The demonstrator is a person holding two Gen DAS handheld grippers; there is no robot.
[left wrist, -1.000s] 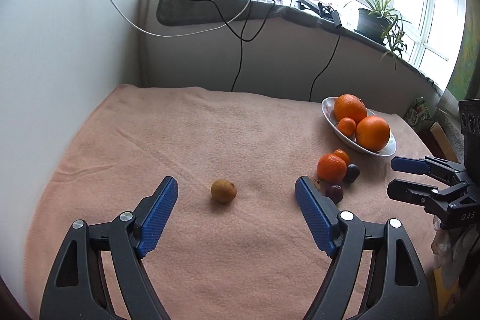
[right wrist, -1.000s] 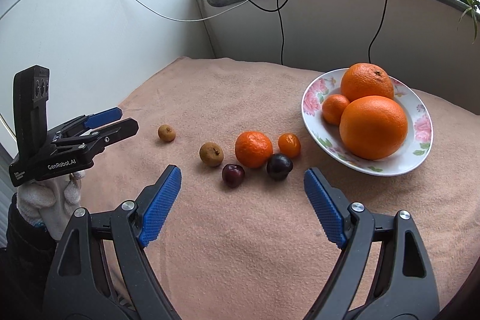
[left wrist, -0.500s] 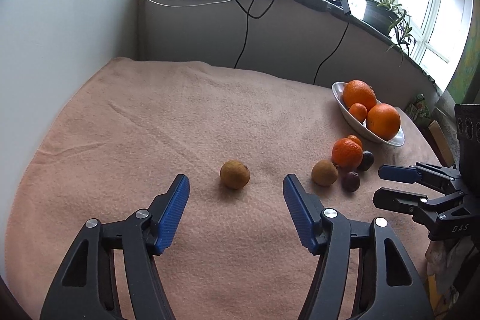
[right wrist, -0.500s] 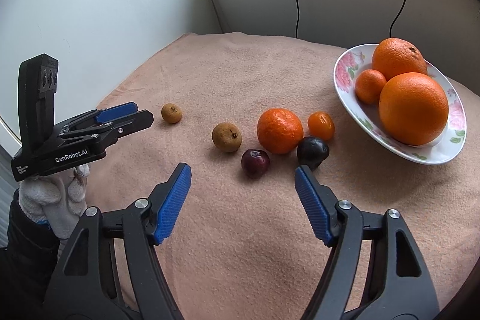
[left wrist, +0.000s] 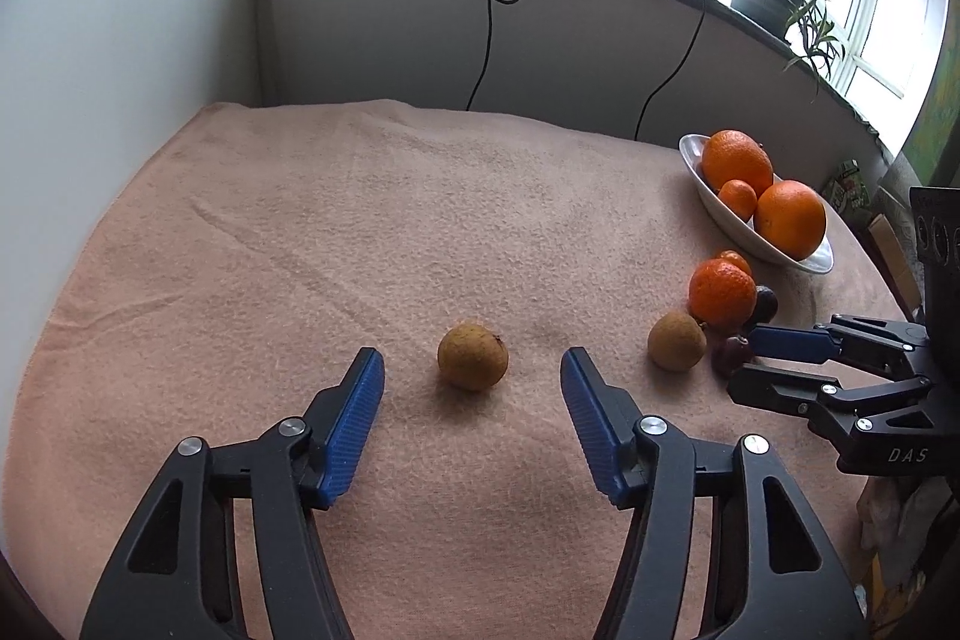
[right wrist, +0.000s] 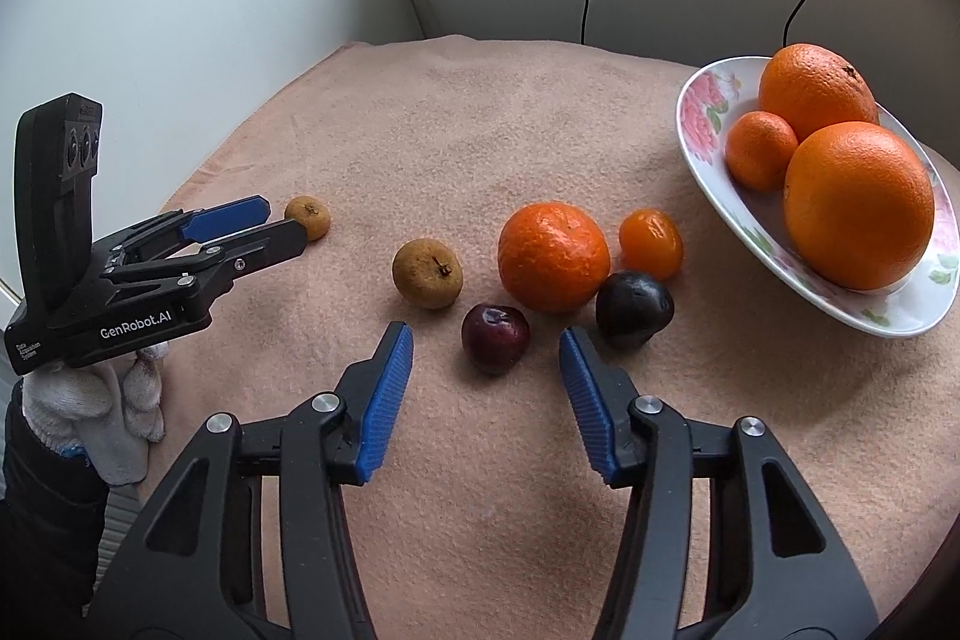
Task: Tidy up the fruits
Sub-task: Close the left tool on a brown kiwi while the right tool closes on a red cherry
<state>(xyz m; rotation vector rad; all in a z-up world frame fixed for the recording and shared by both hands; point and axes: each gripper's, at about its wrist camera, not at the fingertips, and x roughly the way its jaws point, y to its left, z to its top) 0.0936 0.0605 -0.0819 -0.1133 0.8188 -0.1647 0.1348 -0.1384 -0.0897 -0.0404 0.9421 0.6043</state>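
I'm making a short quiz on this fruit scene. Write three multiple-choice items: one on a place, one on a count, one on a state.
1. Where is the dark red cherry?
A. in the bowl
B. on the cloth, just ahead of the right gripper
C. on the windowsill

2. How many orange fruits lie in the bowl?
A. one
B. three
C. five

3. What is the state of the left gripper?
A. shut on a fruit
B. open, small brown fruit ahead of its tips
C. holding the bowl

Answers:
1 B: the cherry lies on the cloth ahead of the blue pads.
2 B: two large and one small are visible.
3 B: clear gaps show on both sides of the fruit, though the jaws have just been closing.
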